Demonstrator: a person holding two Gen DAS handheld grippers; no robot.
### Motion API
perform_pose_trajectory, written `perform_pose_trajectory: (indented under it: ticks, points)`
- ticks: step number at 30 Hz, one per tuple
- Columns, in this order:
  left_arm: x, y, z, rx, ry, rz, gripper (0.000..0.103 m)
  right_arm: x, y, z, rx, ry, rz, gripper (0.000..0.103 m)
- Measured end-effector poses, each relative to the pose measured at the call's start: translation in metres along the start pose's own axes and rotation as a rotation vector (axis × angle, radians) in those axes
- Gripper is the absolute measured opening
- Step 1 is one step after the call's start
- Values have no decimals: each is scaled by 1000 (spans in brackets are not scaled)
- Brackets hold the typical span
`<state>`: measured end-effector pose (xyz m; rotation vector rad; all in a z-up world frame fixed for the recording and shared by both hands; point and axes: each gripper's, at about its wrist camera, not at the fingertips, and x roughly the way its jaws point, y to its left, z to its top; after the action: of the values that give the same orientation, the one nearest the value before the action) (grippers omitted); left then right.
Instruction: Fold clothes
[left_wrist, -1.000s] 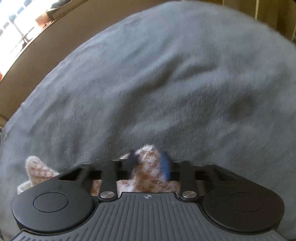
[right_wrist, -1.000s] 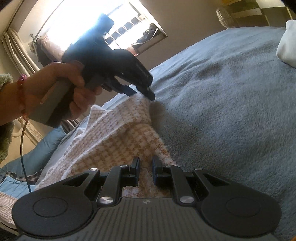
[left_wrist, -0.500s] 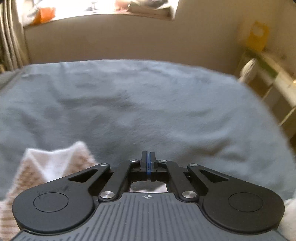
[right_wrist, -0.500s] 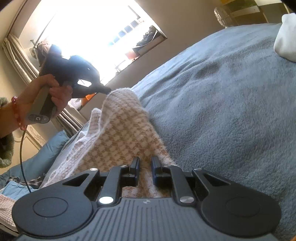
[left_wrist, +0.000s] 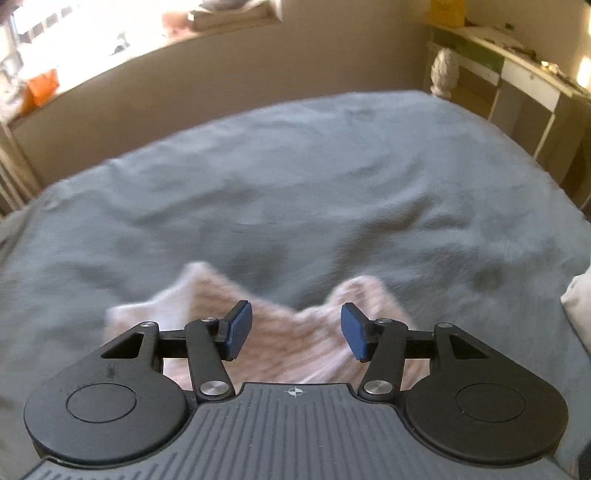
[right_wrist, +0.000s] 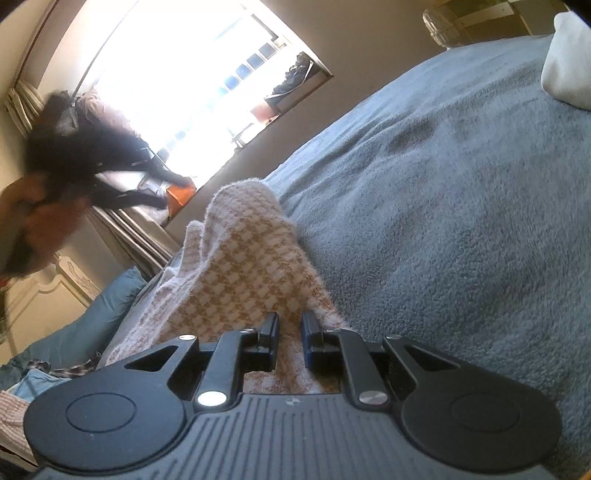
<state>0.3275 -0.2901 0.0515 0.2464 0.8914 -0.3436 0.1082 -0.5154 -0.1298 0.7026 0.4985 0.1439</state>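
Sunlit bedroom with a glaring window (right_wrist: 192, 85) and beige wall; wide bed under a grey-blue fleece blanket (left_wrist: 295, 192), nap short and fuzzy, surface gently rumpled. Lying on that blanket, a beige-and-white houndstooth knitted garment (right_wrist: 240, 273), soft and loosely woven, fringed with a pale fuzzy edge, bunched into a rounded hump at its far end and spreading flatter toward the near edge of the bed. Seen from the left wrist as two blurred pointed peaks with a dip between (left_wrist: 295, 332).

Left gripper (left_wrist: 296, 330) spread wide, blue rubbery pads (left_wrist: 240, 325) well apart, nothing between them, hanging above the garment's near edge. Same gripper in the right wrist view: a blurred black shape (right_wrist: 110, 173) held up in a hand (right_wrist: 40, 221) against the window, clear of the cloth.

Right gripper (right_wrist: 290, 341) narrowed to a slim gap, black fingers low on the near end of the garment, cloth visible in the gap; whether actually pinched, cannot tell.

White soft bundle (right_wrist: 569, 70) at the far right of the bed.
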Motion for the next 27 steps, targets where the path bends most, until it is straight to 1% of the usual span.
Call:
perform_pose_trajectory:
  ticks: [2, 4, 6, 8, 12, 15, 18, 20, 21, 23, 27]
  points:
    - [-30, 18, -15, -23, -16, 38, 55, 0, 1, 0, -2, 2, -4, 11]
    - [-53, 29, -40, -29, -61, 68, 56, 1, 3, 1, -3, 8, -12, 11]
    - [-66, 33, -70, -48, -117, 99, 56, 2, 10, 4, -23, 24, -42, 11]
    - [-67, 30, -102, -76, -161, 130, 56, 3, 19, 5, -56, 44, -83, 12]
    - [-66, 21, -167, -136, -246, 192, 56, 4, 54, 29, -138, 147, -194, 16]
    - [-59, 7, -207, -129, -273, 253, 56, 0, 93, 47, -273, 129, -184, 16]
    - [-49, 0, -230, -107, -264, 306, 56, 26, 127, 53, -403, 170, -180, 16]
    - [-47, 0, -238, -110, -274, 326, 56, 60, 131, 46, -429, 234, -188, 16]
    - [-46, 0, -241, -110, -281, 331, 56, 81, 128, 36, -450, 279, -224, 16]
    - [-43, -2, -241, -100, -294, 325, 56, 107, 123, 19, -485, 315, -281, 15]
    - [-32, -4, -247, -54, -280, 330, 56, 101, 133, 28, -480, 272, -298, 16]
